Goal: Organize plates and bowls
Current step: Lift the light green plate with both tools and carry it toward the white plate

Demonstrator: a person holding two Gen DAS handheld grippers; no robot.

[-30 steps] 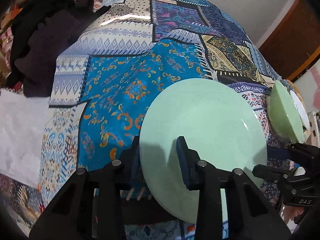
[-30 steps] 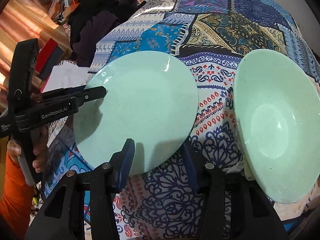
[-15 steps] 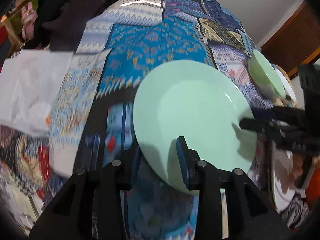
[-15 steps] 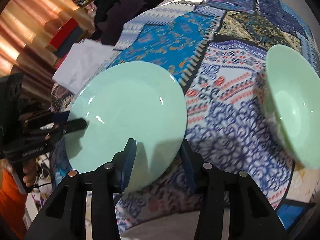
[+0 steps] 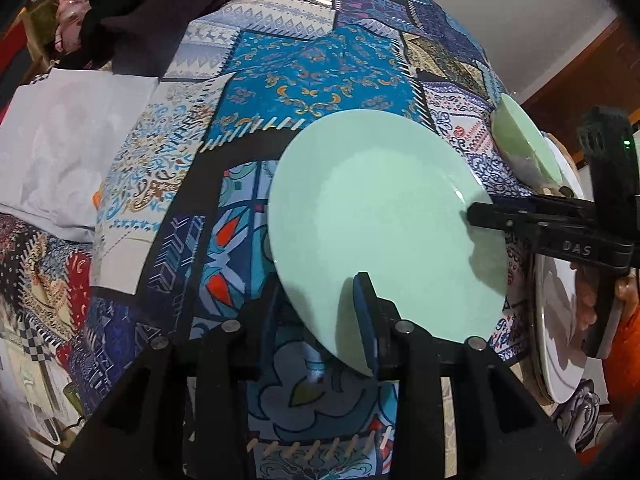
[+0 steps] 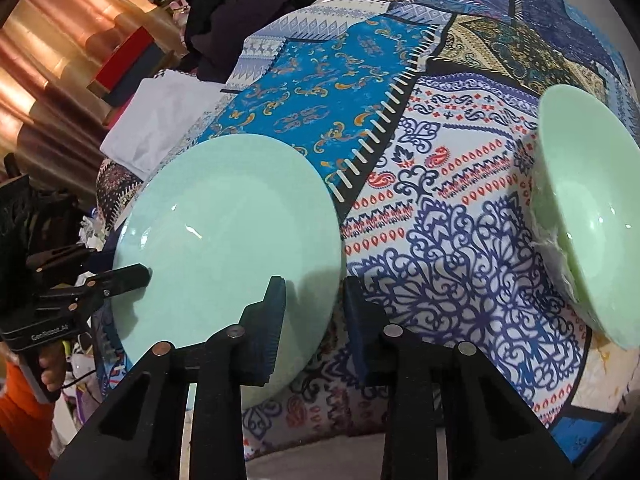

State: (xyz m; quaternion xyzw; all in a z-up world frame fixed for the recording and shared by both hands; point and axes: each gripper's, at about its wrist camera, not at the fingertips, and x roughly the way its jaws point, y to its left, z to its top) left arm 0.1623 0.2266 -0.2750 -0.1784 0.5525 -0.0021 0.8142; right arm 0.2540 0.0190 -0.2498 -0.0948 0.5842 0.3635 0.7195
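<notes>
A mint green plate is held off the patterned tablecloth by both grippers. My left gripper is shut on its near rim. My right gripper is shut on the opposite rim of the same plate; it also shows in the left wrist view. A green bowl stands on the cloth to the right; in the left wrist view the bowl is beyond the plate. A white plate lies at the right edge.
The patchwork tablecloth covers the table. A white cloth lies at the left. Dark clothes are piled at the far left. Copper curtains and red and blue boxes stand beyond the table's left side.
The plate has been lifted off the cloth and drawn back toward the table's near edge, held by both grippers. The bowl has stayed in place.
</notes>
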